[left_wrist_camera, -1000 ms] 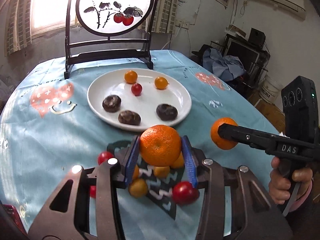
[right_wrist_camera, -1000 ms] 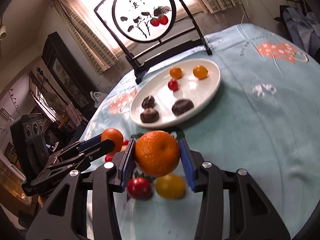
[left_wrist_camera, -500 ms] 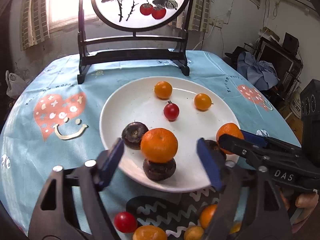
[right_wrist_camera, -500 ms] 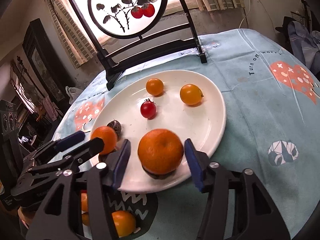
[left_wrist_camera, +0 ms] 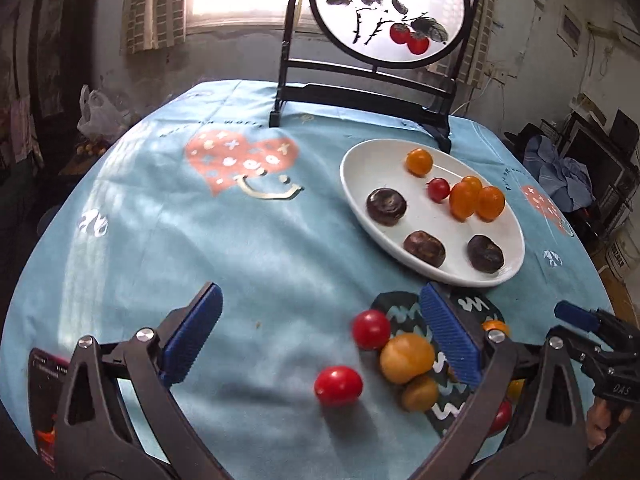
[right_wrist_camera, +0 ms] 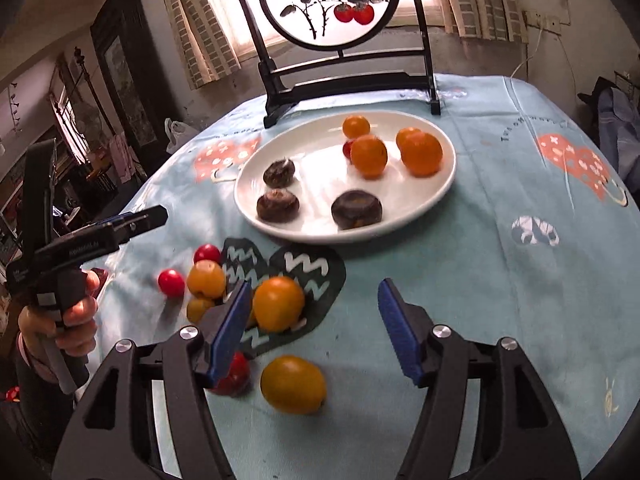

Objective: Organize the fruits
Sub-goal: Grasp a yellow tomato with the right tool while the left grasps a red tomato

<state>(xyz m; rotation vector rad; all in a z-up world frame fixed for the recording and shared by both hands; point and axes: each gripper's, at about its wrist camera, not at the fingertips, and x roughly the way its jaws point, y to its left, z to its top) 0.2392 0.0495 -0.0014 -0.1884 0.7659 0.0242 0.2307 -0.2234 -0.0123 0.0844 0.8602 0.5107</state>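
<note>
1. Both grippers have just been opening: the left gripper (left_wrist_camera: 316,340) gapes wide and empty; the right gripper (right_wrist_camera: 312,324) stands half open, holding nothing.
2. Two glossy round oranges (right_wrist_camera: 421,153) sit on the smooth white plate (right_wrist_camera: 440,184).
3. Next, a gripper should straddle one round, roll-prone tomato (left_wrist_camera: 338,385) on the soft-clothed worktop (left_wrist_camera: 200,248) and close gently.
</note>
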